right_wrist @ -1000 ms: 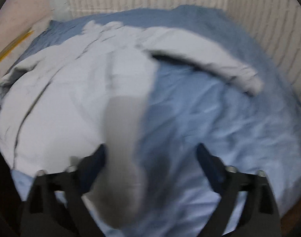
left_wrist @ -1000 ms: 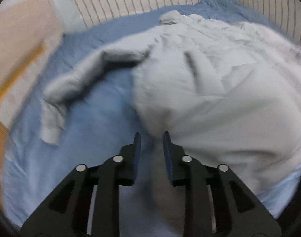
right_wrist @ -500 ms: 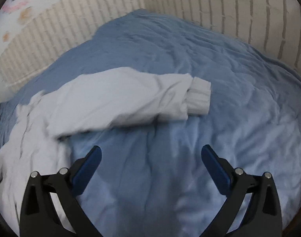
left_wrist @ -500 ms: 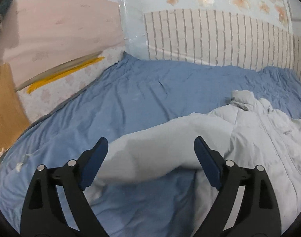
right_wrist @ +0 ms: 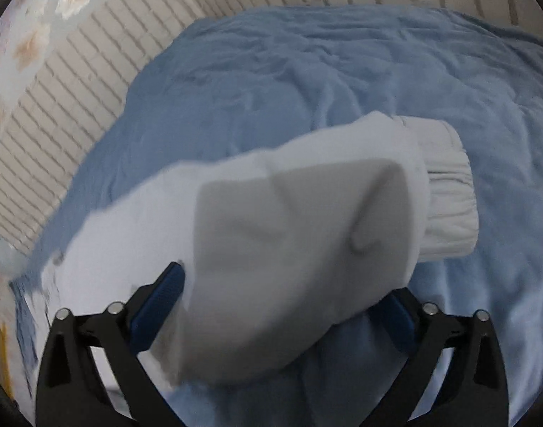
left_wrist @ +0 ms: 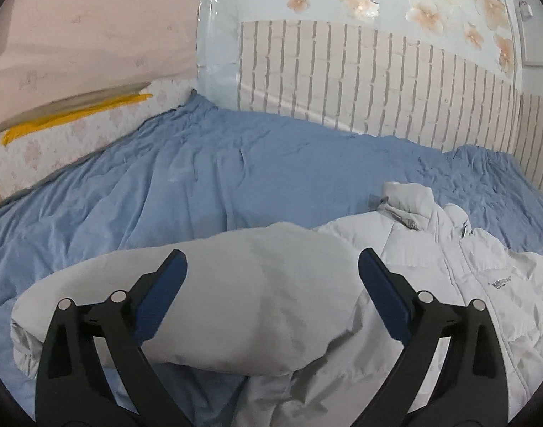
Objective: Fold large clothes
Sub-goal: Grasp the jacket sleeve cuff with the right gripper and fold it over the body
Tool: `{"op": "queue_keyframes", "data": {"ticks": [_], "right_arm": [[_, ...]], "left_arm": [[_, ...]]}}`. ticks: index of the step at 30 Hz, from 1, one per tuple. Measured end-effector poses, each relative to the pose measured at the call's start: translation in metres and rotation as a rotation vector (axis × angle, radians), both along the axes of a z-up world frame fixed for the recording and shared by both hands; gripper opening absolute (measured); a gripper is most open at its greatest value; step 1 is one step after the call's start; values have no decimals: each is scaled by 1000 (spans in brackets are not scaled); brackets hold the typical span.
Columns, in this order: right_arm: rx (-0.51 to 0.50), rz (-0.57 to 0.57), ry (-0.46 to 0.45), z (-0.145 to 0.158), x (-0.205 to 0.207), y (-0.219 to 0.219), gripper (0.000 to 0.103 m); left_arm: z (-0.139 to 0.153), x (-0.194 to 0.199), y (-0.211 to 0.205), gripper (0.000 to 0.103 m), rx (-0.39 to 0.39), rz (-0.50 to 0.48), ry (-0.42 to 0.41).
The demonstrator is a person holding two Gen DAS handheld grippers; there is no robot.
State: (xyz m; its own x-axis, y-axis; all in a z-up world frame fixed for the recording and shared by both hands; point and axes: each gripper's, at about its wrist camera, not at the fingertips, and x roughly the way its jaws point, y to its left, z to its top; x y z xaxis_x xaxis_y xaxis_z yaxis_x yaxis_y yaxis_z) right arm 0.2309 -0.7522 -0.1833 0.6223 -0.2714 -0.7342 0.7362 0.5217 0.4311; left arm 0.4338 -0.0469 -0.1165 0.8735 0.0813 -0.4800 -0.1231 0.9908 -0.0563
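- The pale grey padded jacket (left_wrist: pixel 449 284) lies spread on the blue bedspread (left_wrist: pixel 200 178), collar (left_wrist: pixel 406 203) pointing toward the brick-pattern wall (left_wrist: pixel 378 89).
- One sleeve (left_wrist: pixel 218 291) stretches sideways from the jacket body, right under the left hand-held gripper (left_wrist: pixel 271 295), whose jaws are spread wide, gripping nothing.
- Over on the other side, the second sleeve (right_wrist: pixel 289 242) runs out from the jacket, ribbed cuff (right_wrist: pixel 446 192) at its end.
- The right hand-held gripper (right_wrist: pixel 278 309) straddles that sleeve, jaws wide apart, not pinching it; contact can't be judged.
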Motion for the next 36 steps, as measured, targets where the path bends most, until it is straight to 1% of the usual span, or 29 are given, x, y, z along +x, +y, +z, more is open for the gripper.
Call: {"op": "queue_keyframes", "data": {"ticks": [1, 2, 3, 4, 5, 6, 8, 9, 11, 12, 13, 14, 15, 16, 17, 18, 20, 21, 22, 23, 24, 25, 26, 28, 29, 30, 32, 34, 36], "right_arm": [[-42, 18, -9, 7, 4, 3, 47], [-104, 46, -14, 19, 11, 10, 39], [-160, 64, -9, 31, 18, 17, 26], [-196, 75, -6, 39, 23, 23, 21], [-239, 85, -1, 50, 30, 31, 20], [-292, 97, -2, 68, 38, 44, 19], [-357, 121, -27, 94, 48, 63, 18], [-408, 152, -61, 117, 55, 85, 18], [-506, 211, -121, 151, 64, 127, 18], [-540, 242, -150, 163, 67, 145, 19], [-582, 297, -199, 182, 74, 177, 19], [-600, 345, -242, 194, 80, 203, 19], [-595, 383, -281, 201, 84, 222, 19], [-563, 449, -366, 209, 92, 254, 20], [-551, 477, -404, 211, 96, 271, 20], [-531, 534, -444, 209, 106, 301, 23], [-505, 622, -469, 197, 121, 342, 27], [-484, 678, -479, 187, 129, 363, 32], [-450, 757, -483, 172, 139, 385, 50], [-411, 827, -470, 157, 149, 405, 64], [-364, 890, -437, 138, 158, 426, 82], [-348, 911, -420, 128, 161, 436, 85], [-334, 946, -393, 117, 164, 448, 86], [-316, 984, -350, 106, 168, 460, 87], [-293, 1005, -353, 105, 170, 463, 87], [-275, 1021, -360, 106, 172, 463, 90], [-258, 1050, -385, 115, 171, 462, 92], [-296, 1052, -427, 127, 165, 457, 99], [-341, 1063, -465, 137, 159, 455, 100]], "left_arm": [[1, 0, 5, 96, 0, 6, 4], [5, -3, 12, 96, 1, 17, -13], [11, -9, 21, 96, 8, 29, -29], [13, -8, 25, 96, 31, 47, -36], [17, -14, 33, 96, 44, 59, -40], [18, -15, 39, 96, 49, 75, -42], [20, -20, 55, 95, 11, 74, -27], [23, -23, 62, 95, 2, 77, -27], [27, -25, 69, 95, 2, 96, -32], [30, -27, 71, 95, -1, 101, -43], [33, -28, 72, 95, -8, 99, -57], [36, -29, 72, 95, -20, 92, -65], [37, -29, 72, 95, -47, 78, -70], [38, -29, 71, 96, -84, 58, -73], [41, -30, 71, 96, -92, 50, -74], [42, -30, 69, 96, -90, 42, -74], [45, -30, 63, 96, -74, 14, -77], [46, -30, 60, 96, -61, 9, -82], [47, -30, 60, 96, -56, 9, -82], [48, -30, 60, 96, -64, 8, -81], [47, -29, 62, 96, -82, 13, -80], [46, -29, 64, 97, -102, 20, -79], [45, -29, 64, 97, -117, 21, -78], [44, -29, 62, 98, -138, 14, -71], [44, -30, 59, 98, -134, 11, -70], [44, -31, 55, 99, -126, 7, -70], [44, -31, 43, 100, -99, -11, -65], [43, -31, 33, 100, -78, -30, -57], [40, -31, 26, 100, -74, -48, -40]]}}
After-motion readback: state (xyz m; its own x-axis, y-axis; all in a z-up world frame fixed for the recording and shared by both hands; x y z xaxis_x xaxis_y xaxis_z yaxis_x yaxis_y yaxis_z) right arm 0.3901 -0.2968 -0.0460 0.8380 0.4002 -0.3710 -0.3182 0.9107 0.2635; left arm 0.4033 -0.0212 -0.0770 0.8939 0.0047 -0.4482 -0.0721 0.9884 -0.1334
